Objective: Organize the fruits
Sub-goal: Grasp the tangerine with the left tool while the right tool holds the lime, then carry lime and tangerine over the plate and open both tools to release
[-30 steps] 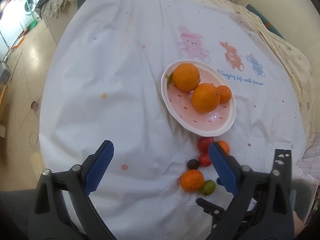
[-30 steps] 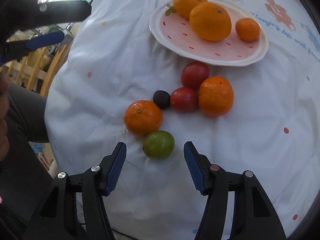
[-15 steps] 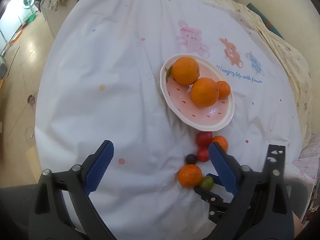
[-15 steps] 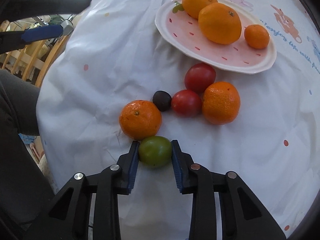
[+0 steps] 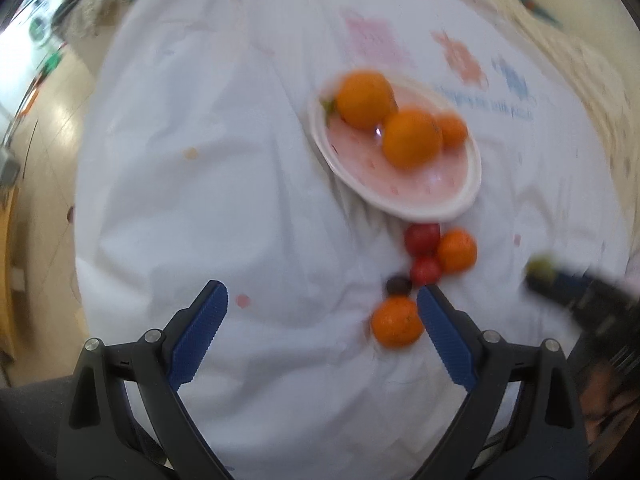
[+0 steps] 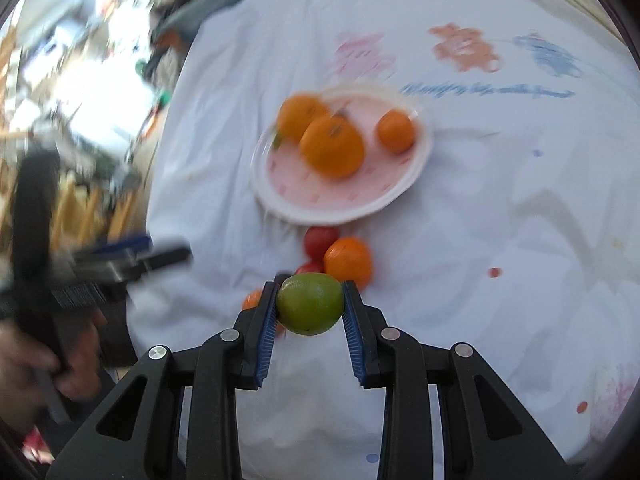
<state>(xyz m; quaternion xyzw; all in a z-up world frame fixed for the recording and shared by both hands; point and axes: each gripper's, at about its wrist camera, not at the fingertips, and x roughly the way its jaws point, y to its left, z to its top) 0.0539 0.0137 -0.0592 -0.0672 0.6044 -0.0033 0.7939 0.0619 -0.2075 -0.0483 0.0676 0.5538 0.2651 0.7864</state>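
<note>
My right gripper (image 6: 310, 308) is shut on a green fruit (image 6: 310, 309) and holds it lifted above the cloth; it shows blurred at the right in the left wrist view (image 5: 540, 266). A pink plate (image 6: 280, 196) holds three oranges (image 6: 332, 151). Below the plate on the cloth lie two red fruits (image 5: 422, 238), an orange (image 5: 457, 251), a small dark fruit (image 5: 399, 285) and another orange (image 5: 396, 322). My left gripper (image 5: 322, 332) is open and empty, with its right finger beside that near orange.
A white tablecloth (image 5: 220, 184) with rabbit prints covers the round table. The table edge drops to the floor on the left (image 5: 36, 152). Household clutter stands at the far left in the right wrist view (image 6: 80, 80).
My right gripper closed on the green fruit and lifted it off the cloth, moving up and to the right. The left gripper stayed open and shifted slightly closer to the fruit.
</note>
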